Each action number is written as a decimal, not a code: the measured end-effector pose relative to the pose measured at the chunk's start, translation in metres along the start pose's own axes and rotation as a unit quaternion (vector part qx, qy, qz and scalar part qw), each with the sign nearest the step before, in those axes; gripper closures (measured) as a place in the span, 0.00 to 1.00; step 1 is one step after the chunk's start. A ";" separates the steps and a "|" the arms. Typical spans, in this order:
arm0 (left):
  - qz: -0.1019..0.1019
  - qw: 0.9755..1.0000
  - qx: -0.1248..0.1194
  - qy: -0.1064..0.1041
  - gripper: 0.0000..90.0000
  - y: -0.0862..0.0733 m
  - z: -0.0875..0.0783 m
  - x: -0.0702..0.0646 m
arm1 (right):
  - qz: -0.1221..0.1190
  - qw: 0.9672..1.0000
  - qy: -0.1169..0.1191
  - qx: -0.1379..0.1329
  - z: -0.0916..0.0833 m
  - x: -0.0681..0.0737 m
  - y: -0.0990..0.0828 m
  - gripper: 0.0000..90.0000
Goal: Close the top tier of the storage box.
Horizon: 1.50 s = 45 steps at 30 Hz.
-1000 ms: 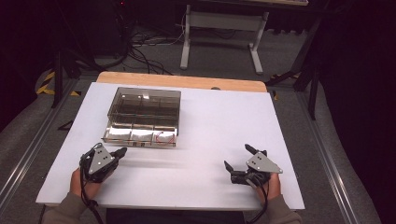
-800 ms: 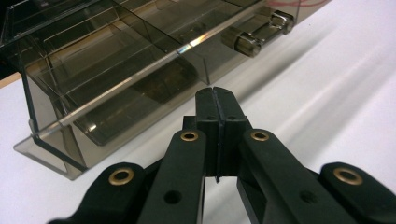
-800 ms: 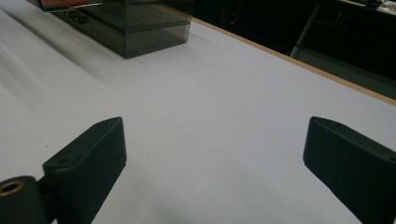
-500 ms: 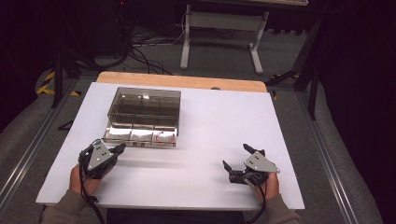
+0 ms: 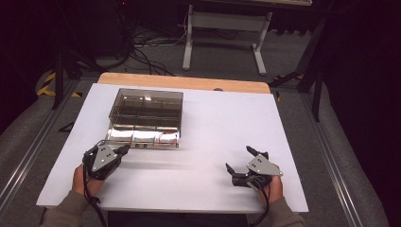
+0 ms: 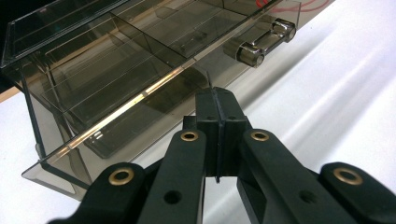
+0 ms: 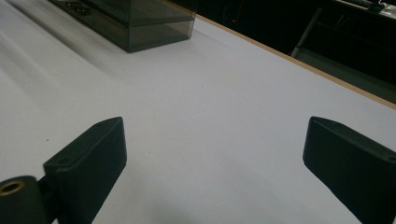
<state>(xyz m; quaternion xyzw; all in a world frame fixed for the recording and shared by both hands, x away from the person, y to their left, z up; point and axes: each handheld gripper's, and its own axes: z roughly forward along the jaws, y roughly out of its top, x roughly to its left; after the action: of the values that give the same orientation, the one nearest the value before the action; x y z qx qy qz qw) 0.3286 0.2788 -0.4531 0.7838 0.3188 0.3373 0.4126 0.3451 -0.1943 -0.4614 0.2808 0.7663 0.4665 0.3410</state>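
On the white table point(image 5: 208, 142) my two grippers sit near the edge closest to me, well apart from each other. At the left of the high view, my left gripper point(image 5: 124, 150) lies just in front of the smoky clear compartment box point(image 5: 146, 116), its tips pointing at the box's near left corner. From the left gripper view point(image 6: 217, 109) I see the two black jaws pressed flat together with nothing between them, their tips just beside the box's near wall; I cannot tell whether they touch it. A silver latch point(image 6: 261, 43) sits on that wall farther along, up and to the right in that view. The box point(image 6: 116, 70) is shut, its dividers visible through the lid, and it stands toward the far left of the table, with something red inside its near right compartment, too small to make out.

My right gripper point(image 5: 242, 165) rests on bare table at the right, well away from the box. Its own view point(image 7: 212, 163) shows the jaws spread wide, empty, with only white surface between them and the box point(image 7: 135, 21) far off at upper left
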 end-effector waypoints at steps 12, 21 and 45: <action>0.000 1.000 -0.005 0.009 0.99 0.002 0.004 0.001 | -0.014 1.000 -0.005 -0.006 0.000 0.003 0.001 0.09; 0.002 1.000 -0.007 0.014 0.99 0.006 0.010 0.002 | -0.014 1.000 -0.005 -0.008 -0.001 0.004 0.002 0.09; 0.002 0.999 -0.015 0.029 0.99 0.013 0.020 0.009 | -0.010 1.000 -0.006 -0.007 -0.001 0.003 0.002 0.08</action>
<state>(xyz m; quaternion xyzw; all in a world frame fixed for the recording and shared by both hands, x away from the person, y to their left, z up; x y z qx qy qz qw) 0.3523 0.2716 -0.4480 0.7679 0.3242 0.3652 0.4145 0.3425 -0.1921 -0.4597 0.2736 0.7638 0.4665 0.3523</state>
